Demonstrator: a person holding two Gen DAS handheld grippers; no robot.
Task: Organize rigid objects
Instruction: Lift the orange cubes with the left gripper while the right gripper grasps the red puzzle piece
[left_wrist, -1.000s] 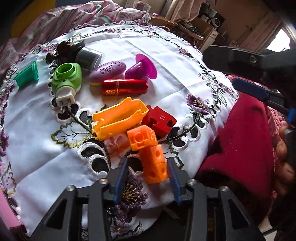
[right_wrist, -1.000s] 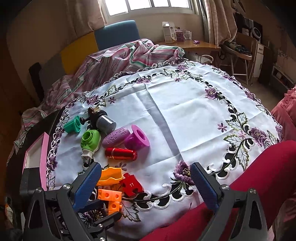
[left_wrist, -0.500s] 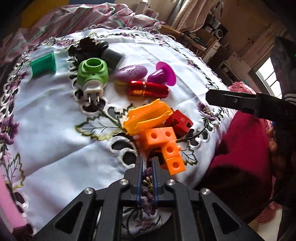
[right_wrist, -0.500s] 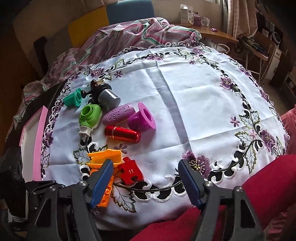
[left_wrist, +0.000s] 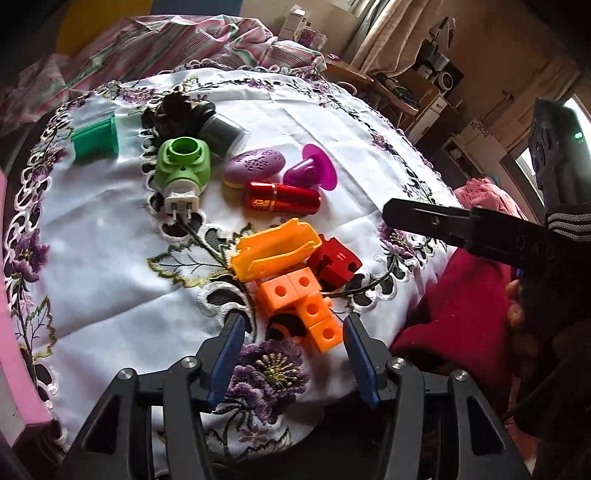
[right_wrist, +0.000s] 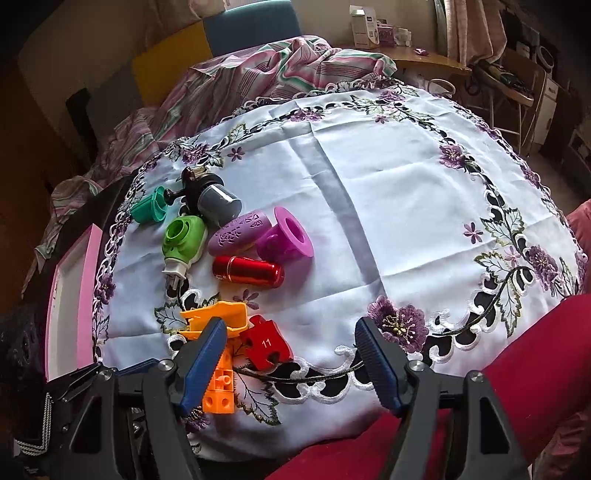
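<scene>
Fingers (left_wrist: 227, 360) of the left gripper (left_wrist: 291, 354) have just been opening and now stand apart, released, with the near end of the orange linked cubes (left_wrist: 301, 301) lying between the tips but untouched by either pad. From this view the cubes lie at the near edge of the cloth-covered surface (left_wrist: 110, 258), tucked against the orange clip case (left_wrist: 275, 251) and the red puzzle block (left_wrist: 334, 264); that looks like sorting by colour, warm pieces gathered near. Farther off sit the red tube (left_wrist: 280, 197), green plug (left_wrist: 183, 168) and green spool (left_wrist: 96, 142).

Seen from the right wrist, the right gripper (right_wrist: 291, 363) has narrowed a little yet holds nothing, its pads hanging above the red puzzle block. Only this view shows how much bare cloth lies to the right, and the pink tray (right_wrist: 90, 295) at the left edge. Its left finger hides much of the cubes, which the left view shows clearly.
</scene>
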